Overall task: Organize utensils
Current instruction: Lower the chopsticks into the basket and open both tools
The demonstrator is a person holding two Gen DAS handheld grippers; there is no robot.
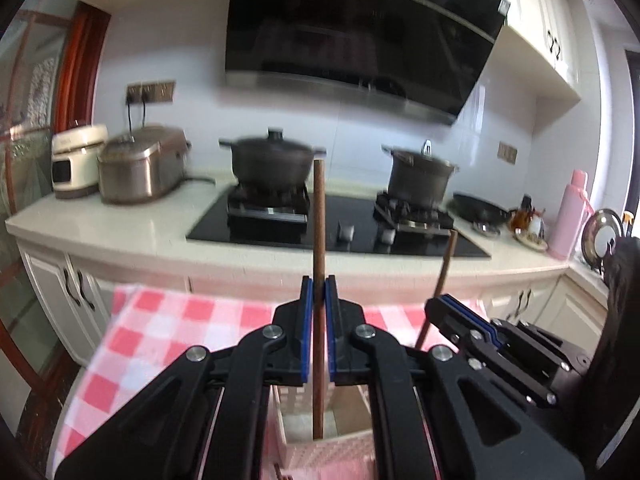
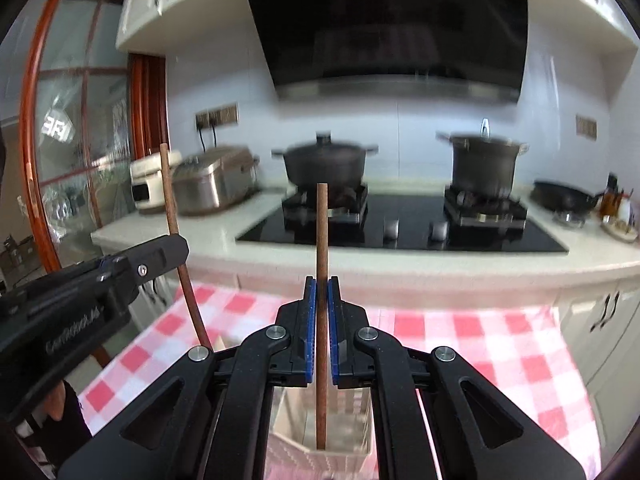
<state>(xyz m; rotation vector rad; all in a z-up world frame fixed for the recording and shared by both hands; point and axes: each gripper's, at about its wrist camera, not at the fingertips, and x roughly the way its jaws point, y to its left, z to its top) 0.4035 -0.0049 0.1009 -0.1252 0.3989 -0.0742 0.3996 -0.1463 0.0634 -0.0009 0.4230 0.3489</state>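
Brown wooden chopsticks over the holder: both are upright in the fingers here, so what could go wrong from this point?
1. The left gripper holds its brown wooden chopstick low in the white lattice holder; releasing off-centre could let it lean or catch the rim.
2. The right gripper holds a second brown chopstick close beside the left one; the fingers may collide.
3. The holder sits on the pink checked cloth and might tip if nudged.
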